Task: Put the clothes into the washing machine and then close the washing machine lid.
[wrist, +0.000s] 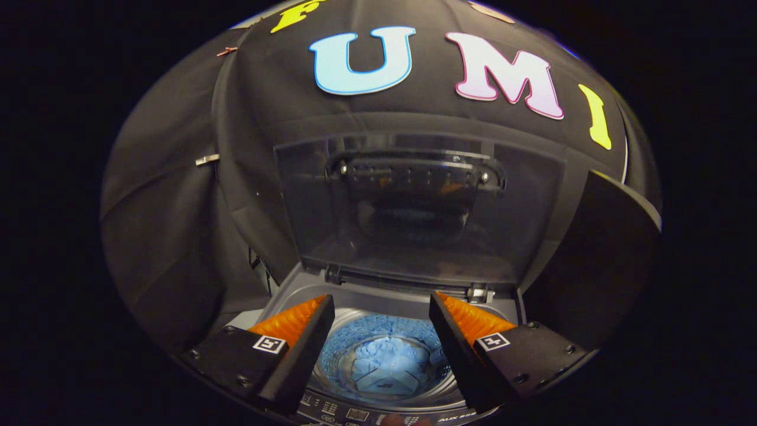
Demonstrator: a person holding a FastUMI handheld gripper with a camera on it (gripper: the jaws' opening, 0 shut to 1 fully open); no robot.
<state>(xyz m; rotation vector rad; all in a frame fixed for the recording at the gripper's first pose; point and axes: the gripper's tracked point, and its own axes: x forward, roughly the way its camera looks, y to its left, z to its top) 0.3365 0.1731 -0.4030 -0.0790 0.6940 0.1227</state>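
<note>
Light blue clothes [387, 364] lie at the bottom of the washing machine [378, 331] drum; its lid [414, 207] stands upright, and the fingers [382, 331] hang released above the opening.

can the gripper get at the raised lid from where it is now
Probably yes. The gripper is open with nothing between its fingers, and the lid stands upright just beyond them, above the drum. Nothing lies between the fingers and the lid.
</note>
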